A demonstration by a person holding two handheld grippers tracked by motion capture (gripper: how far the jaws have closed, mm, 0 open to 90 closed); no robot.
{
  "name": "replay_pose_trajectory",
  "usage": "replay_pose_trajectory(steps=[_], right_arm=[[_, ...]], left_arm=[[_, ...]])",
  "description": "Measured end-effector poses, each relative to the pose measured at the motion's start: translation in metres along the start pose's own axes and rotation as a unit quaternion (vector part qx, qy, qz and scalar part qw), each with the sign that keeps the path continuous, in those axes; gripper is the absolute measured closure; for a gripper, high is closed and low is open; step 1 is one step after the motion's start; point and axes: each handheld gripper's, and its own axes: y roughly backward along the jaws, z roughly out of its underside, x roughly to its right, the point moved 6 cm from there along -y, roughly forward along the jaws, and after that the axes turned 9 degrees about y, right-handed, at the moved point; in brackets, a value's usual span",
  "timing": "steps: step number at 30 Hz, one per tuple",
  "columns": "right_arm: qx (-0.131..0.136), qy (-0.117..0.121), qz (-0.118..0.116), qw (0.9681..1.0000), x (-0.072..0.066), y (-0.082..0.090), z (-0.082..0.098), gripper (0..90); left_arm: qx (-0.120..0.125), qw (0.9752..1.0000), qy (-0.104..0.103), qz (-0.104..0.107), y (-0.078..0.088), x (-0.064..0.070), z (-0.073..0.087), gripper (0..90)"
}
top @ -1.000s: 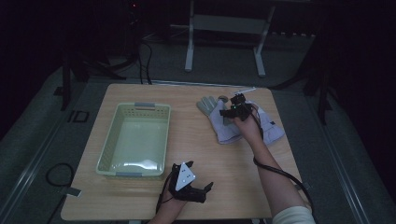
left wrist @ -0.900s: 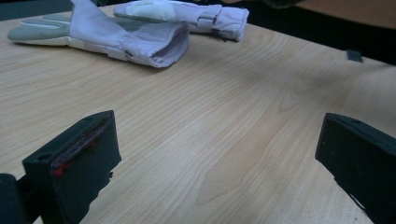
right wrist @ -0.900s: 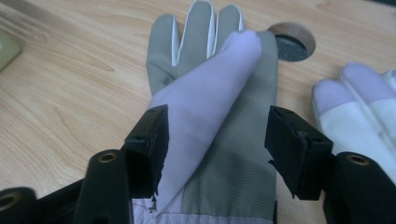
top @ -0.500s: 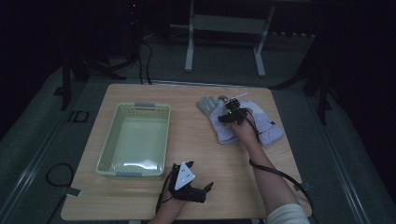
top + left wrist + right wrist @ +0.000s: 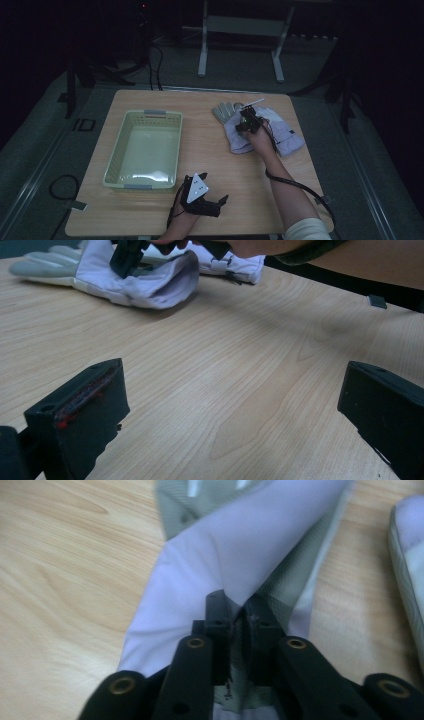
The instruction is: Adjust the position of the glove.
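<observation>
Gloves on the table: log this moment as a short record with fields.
near glove: pale lilac with grey fingers, flat on the table, cuff fabric pinched up
second glove: lies beside it, to its right in the high view
right hand-held gripper: jaws have just been closing, now shut on the near glove's fabric
left hand-held gripper: jaws open, nothing between them
basket: pale green, empty, left of the gloves
</observation>
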Motion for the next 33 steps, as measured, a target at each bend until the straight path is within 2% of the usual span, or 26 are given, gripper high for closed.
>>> replay_pose_trajectory(steps=[6, 10, 18, 20, 23, 26, 29, 31, 33], right_arm=[[0.046, -0.045, -0.001, 0.9979, -0.007, 0.037, -0.010, 85.3], [0.073, -0.069, -0.007, 0.9949, -0.020, 0.069, -0.018, 85.4], [0.094, -0.062, -0.004, 0.9937, -0.056, 0.112, -0.024, 85.4], [0.088, -0.054, -0.005, 0.9947, -0.066, 0.113, -0.021, 85.4], [0.083, -0.059, -0.009, 0.9947, -0.077, 0.107, -0.013, 85.4], [0.075, -0.065, -0.012, 0.9950, -0.087, 0.097, -0.003, 85.4], [0.064, -0.060, -0.010, 0.9961, -0.098, 0.084, 0.005, 85.3], [0.058, -0.055, -0.004, 0.9968, -0.103, 0.077, 0.009, 85.3], [0.053, -0.056, -0.008, 0.9970, -0.107, 0.070, 0.012, 85.3]], left_arm=[[0.001, 1.0000, 0.002, -0.001, 0.000, 0.000, 0.000, 0.0], [0.001, 1.0000, 0.000, -0.004, 0.000, 0.000, 0.000, 0.0], [0.005, 0.9999, -0.012, -0.008, 0.000, 0.002, 0.000, 0.0], [0.007, 0.9998, -0.016, -0.006, 0.001, 0.003, 0.000, 0.0], [0.010, 0.9996, -0.023, -0.009, 0.001, 0.005, 0.001, 0.0], [0.012, 0.9994, -0.028, -0.014, 0.002, 0.005, 0.001, 0.0], [0.024, 0.9988, -0.030, -0.032, 0.005, 0.003, -0.001, 0.0], [0.023, 0.9990, -0.024, -0.029, 0.004, 0.002, 0.000, 0.0], [0.021, 0.9989, -0.032, -0.029, 0.004, 0.004, 0.000, 0.0]])
